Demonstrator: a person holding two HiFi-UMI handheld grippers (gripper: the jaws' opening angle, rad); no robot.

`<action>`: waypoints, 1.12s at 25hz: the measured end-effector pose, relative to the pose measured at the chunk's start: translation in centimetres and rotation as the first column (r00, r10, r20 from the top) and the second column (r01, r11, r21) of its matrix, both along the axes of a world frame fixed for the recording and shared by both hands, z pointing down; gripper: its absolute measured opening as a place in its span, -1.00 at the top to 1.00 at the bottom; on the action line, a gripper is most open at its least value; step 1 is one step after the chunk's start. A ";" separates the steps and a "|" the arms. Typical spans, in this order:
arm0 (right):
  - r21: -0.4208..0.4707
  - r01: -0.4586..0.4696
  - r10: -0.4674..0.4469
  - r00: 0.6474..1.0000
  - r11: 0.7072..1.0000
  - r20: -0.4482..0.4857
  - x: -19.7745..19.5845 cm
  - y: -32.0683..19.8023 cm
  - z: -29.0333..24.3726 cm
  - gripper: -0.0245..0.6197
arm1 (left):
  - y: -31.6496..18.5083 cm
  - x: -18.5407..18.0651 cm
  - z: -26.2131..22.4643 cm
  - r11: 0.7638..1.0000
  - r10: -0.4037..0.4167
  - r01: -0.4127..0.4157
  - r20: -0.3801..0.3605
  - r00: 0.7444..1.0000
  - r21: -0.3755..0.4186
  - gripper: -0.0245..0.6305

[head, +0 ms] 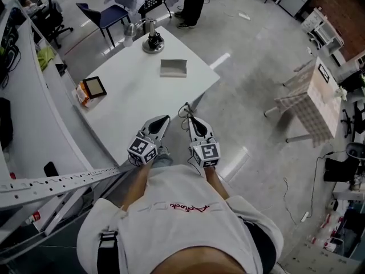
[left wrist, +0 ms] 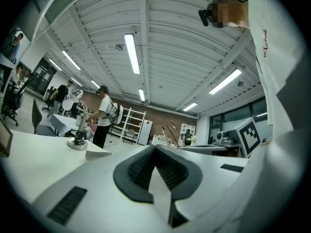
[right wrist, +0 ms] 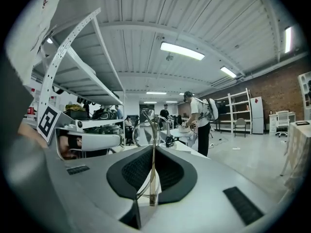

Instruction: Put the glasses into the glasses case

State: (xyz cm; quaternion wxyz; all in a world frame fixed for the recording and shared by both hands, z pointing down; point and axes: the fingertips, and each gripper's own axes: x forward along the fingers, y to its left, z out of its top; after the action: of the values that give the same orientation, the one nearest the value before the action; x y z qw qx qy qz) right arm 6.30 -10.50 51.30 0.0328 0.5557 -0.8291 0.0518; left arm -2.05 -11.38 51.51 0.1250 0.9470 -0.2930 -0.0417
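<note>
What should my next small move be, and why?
Probably carry the right gripper forward over the table toward the glasses case: it is shut on the glasses at the table's near corner, and the case lies farther across.

- White plastic two-jaw left gripper (head: 163,120) with marker cube, held level ahead of the chest, dark ribbed pads closed together, nothing between.
- Matching right gripper (head: 189,119) just beside it, level, pads clamped on thin wire-rimmed glasses (right wrist: 153,174).
- Both bare forearms (head: 136,188) stretched forward.
</note>
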 end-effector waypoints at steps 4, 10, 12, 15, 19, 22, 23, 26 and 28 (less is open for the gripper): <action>-0.008 0.002 -0.002 1.000 1.000 -0.003 -0.5 -3.6 0.1 0.90 | -3.6 -0.5 0.2 1.000 0.000 0.000 -0.004 1.000 -0.010 0.90; -0.026 -0.001 0.000 1.000 1.000 -0.012 -1.2 -8.3 0.7 0.90 | -8.1 -1.1 0.7 1.000 0.001 -0.002 -0.003 1.000 -0.027 0.90; -0.031 0.000 -0.001 1.000 1.000 -0.015 -1.7 -9.5 0.7 0.90 | -9.2 -1.6 0.9 0.999 0.002 -0.002 -0.006 1.000 -0.035 0.90; -0.036 0.000 -0.001 1.000 0.999 -0.018 -2.3 -10.8 1.0 0.90 | -10.5 -2.1 1.5 0.999 0.007 -0.007 -0.007 1.000 -0.047 0.90; -0.063 0.003 -0.004 1.000 0.998 -0.025 -2.4 -11.5 2.1 0.90 | -11.4 -2.2 2.5 0.997 0.001 -0.002 -0.010 1.000 -0.071 0.90; -0.087 0.004 -0.006 1.000 0.996 -0.028 -2.1 -11.8 2.7 0.90 | -11.4 -2.0 3.1 0.996 -0.001 0.000 -0.012 1.000 -0.091 0.90; -0.091 0.005 -0.008 1.000 0.996 -0.028 -2.1 -12.0 2.8 0.90 | -11.6 -1.9 3.2 0.995 -0.002 0.001 -0.011 1.000 -0.095 0.90; -0.104 0.017 -0.019 1.000 0.994 -0.023 -1.8 -12.8 3.3 0.90 | -12.1 -1.8 3.8 0.994 -0.016 0.015 -0.004 1.000 -0.112 0.90; -0.111 0.030 -0.033 0.999 0.993 -0.020 -1.5 -13.5 3.7 0.90 | -12.7 -1.9 4.1 0.992 -0.033 0.033 0.003 0.999 -0.120 0.90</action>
State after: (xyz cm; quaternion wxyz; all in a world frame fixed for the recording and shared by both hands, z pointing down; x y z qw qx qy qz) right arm 4.75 -24.05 55.02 0.0731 0.5404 -0.8332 0.0911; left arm -3.93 -24.08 55.64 0.1808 0.9328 -0.3106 -0.0256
